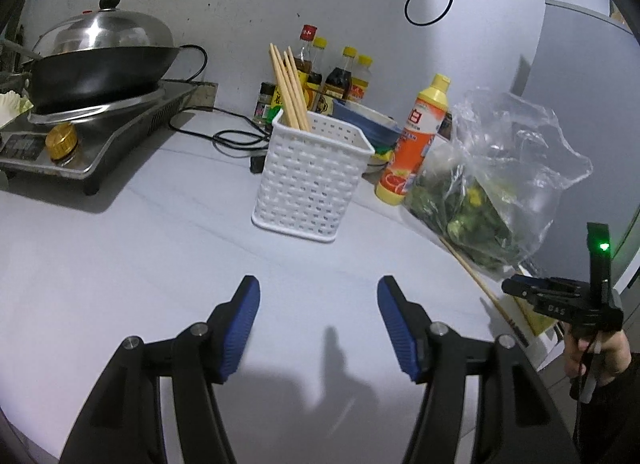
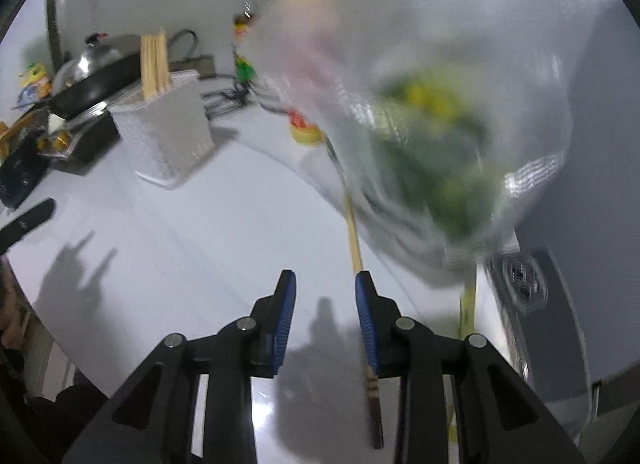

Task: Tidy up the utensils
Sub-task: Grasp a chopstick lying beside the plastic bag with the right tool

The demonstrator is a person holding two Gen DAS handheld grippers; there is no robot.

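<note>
A white woven plastic basket (image 1: pixel 312 178) stands on the white counter and holds several wooden chopsticks (image 1: pixel 289 88); it also shows in the right wrist view (image 2: pixel 170 128). One loose chopstick (image 2: pixel 354 240) lies on the counter beside a bag of greens; it also shows in the left wrist view (image 1: pixel 478 284). My right gripper (image 2: pixel 325 284) is open, low over the counter, its right finger lying over the loose chopstick. The right gripper also shows in the left wrist view (image 1: pixel 516 290). My left gripper (image 1: pixel 318 296) is open and empty, in front of the basket.
A clear plastic bag of greens (image 1: pixel 480 200) lies right of the basket, partly over the loose chopstick. An orange detergent bottle (image 1: pixel 416 140), sauce bottles (image 1: pixel 340 76) and a blue dish (image 1: pixel 372 124) stand behind. A lidded wok (image 1: pixel 104 60) sits on an induction cooker (image 1: pixel 92 140) at left, cords trailing.
</note>
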